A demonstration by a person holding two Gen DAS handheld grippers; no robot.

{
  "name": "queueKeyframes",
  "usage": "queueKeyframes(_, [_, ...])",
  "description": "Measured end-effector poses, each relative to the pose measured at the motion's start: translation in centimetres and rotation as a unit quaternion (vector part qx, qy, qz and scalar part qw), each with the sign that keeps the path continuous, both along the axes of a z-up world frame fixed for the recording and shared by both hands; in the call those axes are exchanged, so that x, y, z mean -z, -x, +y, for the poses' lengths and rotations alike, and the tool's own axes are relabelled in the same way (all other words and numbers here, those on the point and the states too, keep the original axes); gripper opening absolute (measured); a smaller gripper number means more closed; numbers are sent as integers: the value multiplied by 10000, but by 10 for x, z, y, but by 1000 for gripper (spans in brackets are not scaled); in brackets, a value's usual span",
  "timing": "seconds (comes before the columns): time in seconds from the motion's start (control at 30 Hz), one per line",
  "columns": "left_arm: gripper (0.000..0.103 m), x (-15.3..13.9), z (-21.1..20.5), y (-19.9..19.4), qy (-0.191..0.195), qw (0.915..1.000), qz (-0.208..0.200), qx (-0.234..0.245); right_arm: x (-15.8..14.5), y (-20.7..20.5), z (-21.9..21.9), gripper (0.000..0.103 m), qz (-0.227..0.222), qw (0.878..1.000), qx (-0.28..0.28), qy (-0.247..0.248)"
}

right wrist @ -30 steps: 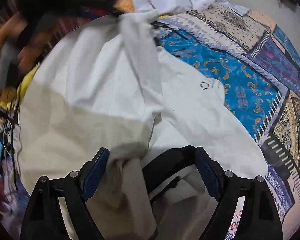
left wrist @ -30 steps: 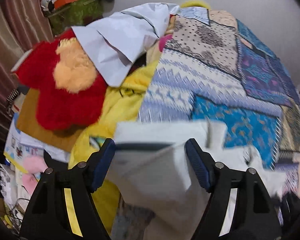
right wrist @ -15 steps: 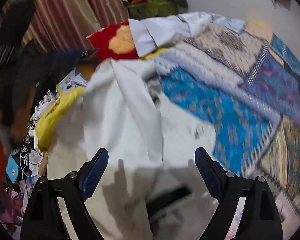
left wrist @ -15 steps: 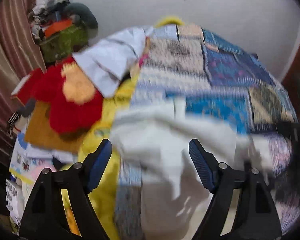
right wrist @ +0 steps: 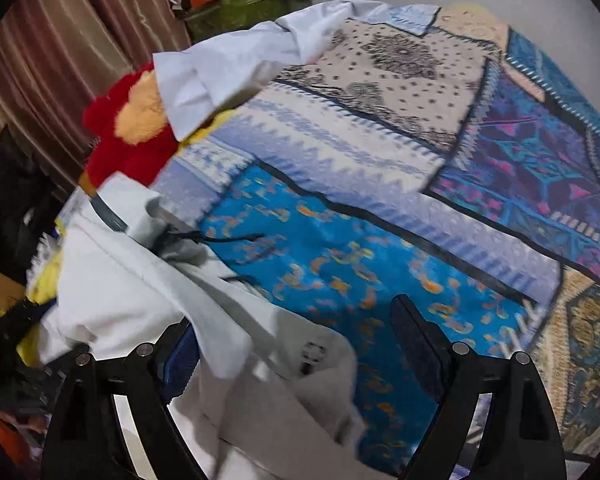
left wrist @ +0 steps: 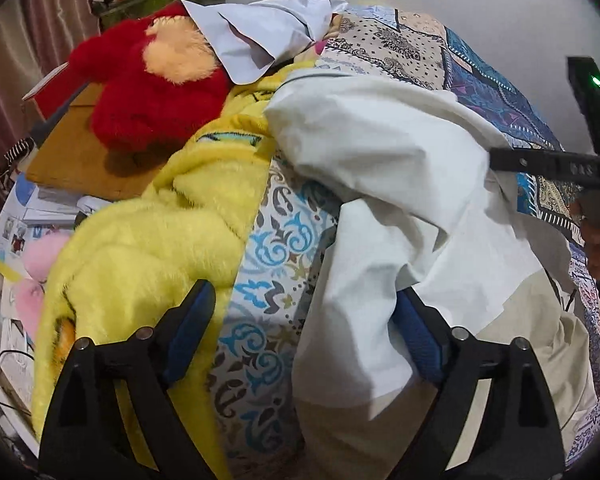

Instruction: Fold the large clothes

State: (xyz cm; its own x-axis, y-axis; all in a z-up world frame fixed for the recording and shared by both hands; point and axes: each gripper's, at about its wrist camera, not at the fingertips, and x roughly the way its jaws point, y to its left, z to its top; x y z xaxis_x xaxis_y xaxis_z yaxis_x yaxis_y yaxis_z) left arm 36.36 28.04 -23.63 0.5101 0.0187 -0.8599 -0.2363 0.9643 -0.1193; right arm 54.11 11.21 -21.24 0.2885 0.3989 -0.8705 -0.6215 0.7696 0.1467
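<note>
A large white garment (left wrist: 380,152) with a beige lower part lies bunched on the patchwork bedspread (left wrist: 276,240). My left gripper (left wrist: 304,328) hangs over its near edge with the jaws opening. A fold of the cloth drapes over the right pad (left wrist: 424,344), and the left pad (left wrist: 192,320) is bare over the yellow blanket. My right gripper (right wrist: 300,344) stands open above the garment (right wrist: 132,280), whose small logo (right wrist: 312,354) shows between its fingers; cloth covers part of the left finger. In the left wrist view the right gripper's black frame (left wrist: 548,164) and a hand (left wrist: 596,244) show at the right edge.
A yellow fleece blanket (left wrist: 152,240), a red plush toy (left wrist: 148,92) and a pale shirt (left wrist: 260,36) crowd the bed's left side. Cardboard (left wrist: 72,156), papers and a pink toy (left wrist: 40,252) lie beyond. A striped curtain (right wrist: 80,52) and a green box (right wrist: 232,12) stand behind. The bedspread (right wrist: 380,240) stretches right.
The white garment, raised between the left jaws before, now lies slumped on the bed, and those jaws stand wider. The right view has swung right, off the garment and over the blue bedspread.
</note>
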Motion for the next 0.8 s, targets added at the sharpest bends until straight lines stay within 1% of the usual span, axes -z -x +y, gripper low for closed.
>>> queueKeyframes(0.17, [89, -5, -8, 7, -147, 9998, 81, -70, -15, 22, -19, 87, -298, 9994, 112, 103])
queueKeyframes(0.23, [89, -8, -12, 9, -234, 9996, 99, -106, -22, 36, -21, 87, -284, 9996, 20, -62])
queueKeyframes(0.3, [89, -8, -15, 13, -344, 9993, 73, -87, -23, 49, -16, 87, -273, 9993, -178, -177])
queueKeyframes(0.37, [89, -6, -17, 16, -428, 9990, 49, -115, -12, 58, -5, 87, -378, 9986, -356, 89])
queueKeyframes(0.43, [90, -4, -16, 17, -414, 9990, 58, -159, 8, 57, 4, 87, -471, 9964, -437, 546])
queueKeyframes(0.47, [90, -3, -15, 16, -407, 9990, 69, -147, 19, 53, 5, 87, -398, 9959, -456, 675])
queueKeyframes(0.5, [90, -3, -15, 16, -417, 9990, 88, -130, 28, 47, 1, 87, -214, 9968, -408, 650])
queueKeyframes(0.57, [90, -4, -17, 16, -489, 9987, 120, -102, 32, 37, -13, 87, 163, 9990, -161, 376])
queueKeyframes(0.6, [90, -5, -19, 17, -572, 9982, 143, -74, 30, 35, -22, 87, 297, 9993, -23, 210])
queueKeyframes(0.67, [90, -9, -23, 18, -663, 9976, 184, -56, 18, 36, -35, 87, 342, 9994, 107, 22])
queueKeyframes(0.73, [89, -17, -28, 21, -775, 9966, 243, -94, -3, 45, -50, 87, 79, 9997, 233, 9])
queueKeyframes(0.8, [89, -30, -32, 28, -868, 9960, 177, -112, -24, 60, -63, 87, -177, 9995, 280, -4])
